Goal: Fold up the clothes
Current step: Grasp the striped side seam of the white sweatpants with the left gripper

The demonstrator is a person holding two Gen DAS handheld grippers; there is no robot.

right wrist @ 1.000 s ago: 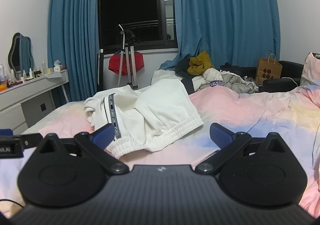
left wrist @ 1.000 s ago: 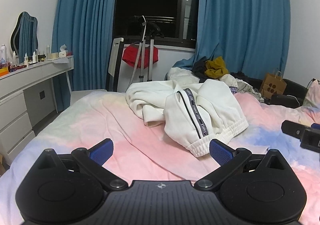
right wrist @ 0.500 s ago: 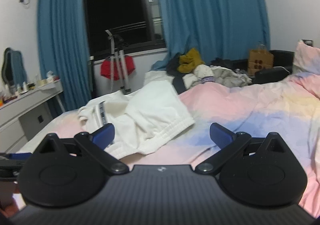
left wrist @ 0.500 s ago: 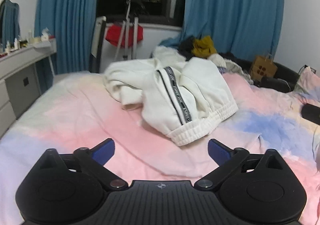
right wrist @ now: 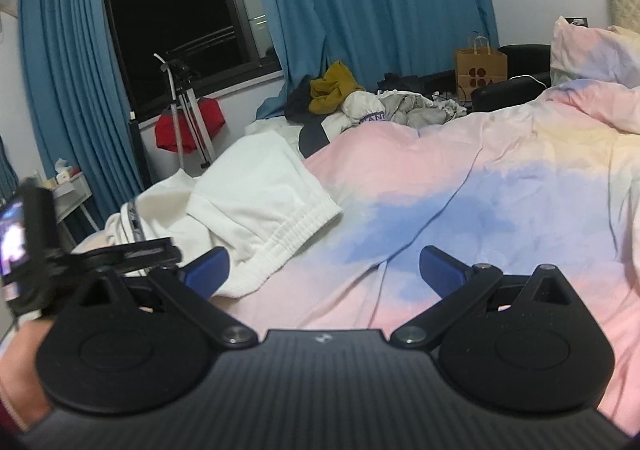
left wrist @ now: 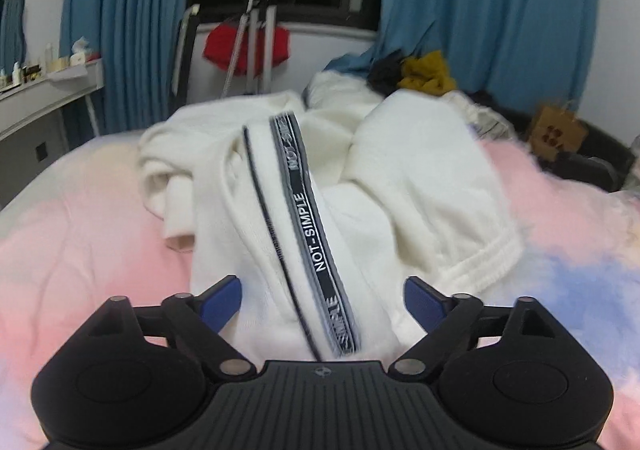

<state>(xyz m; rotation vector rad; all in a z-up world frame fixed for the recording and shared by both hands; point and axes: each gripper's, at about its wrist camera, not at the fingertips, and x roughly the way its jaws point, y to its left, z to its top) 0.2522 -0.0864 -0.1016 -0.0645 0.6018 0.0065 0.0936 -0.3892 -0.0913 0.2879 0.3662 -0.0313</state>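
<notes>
The left gripper (left wrist: 322, 300) is hanging with its blue fingers (left wrist: 222, 300) spread wide apart, clamping nothing. Between them and just ahead, a crumpled white garment (left wrist: 420, 178) is lying on the pastel pink-and-blue bedspread (left wrist: 72, 250). A dark stripe (left wrist: 316, 238) is running down the cloth straight toward the middle of the claw, repeating the words "NOT-SIMPLE" in white letters; farther up the stripe the lettering is blurring and cannot be read. A thinner dark line is running beside it, to the claw's left.

The right gripper (right wrist: 322, 270) is likewise standing wide open, gripping nothing. The garment's ribbed hem (right wrist: 288, 246) is lying ahead and to its left, the edge passing just behind the left blue finger (right wrist: 206, 270), while bare bedspread (right wrist: 460, 210) is stretching ahead and to the right. The left device is showing blurred at the far left edge.

Far ahead of both claws, a pile of clothes (right wrist: 360, 98) is sitting by the blue curtains (right wrist: 372, 2), with a brown paper bag (right wrist: 480, 68) bearing dark dots to the right. Its print is too small to read.
</notes>
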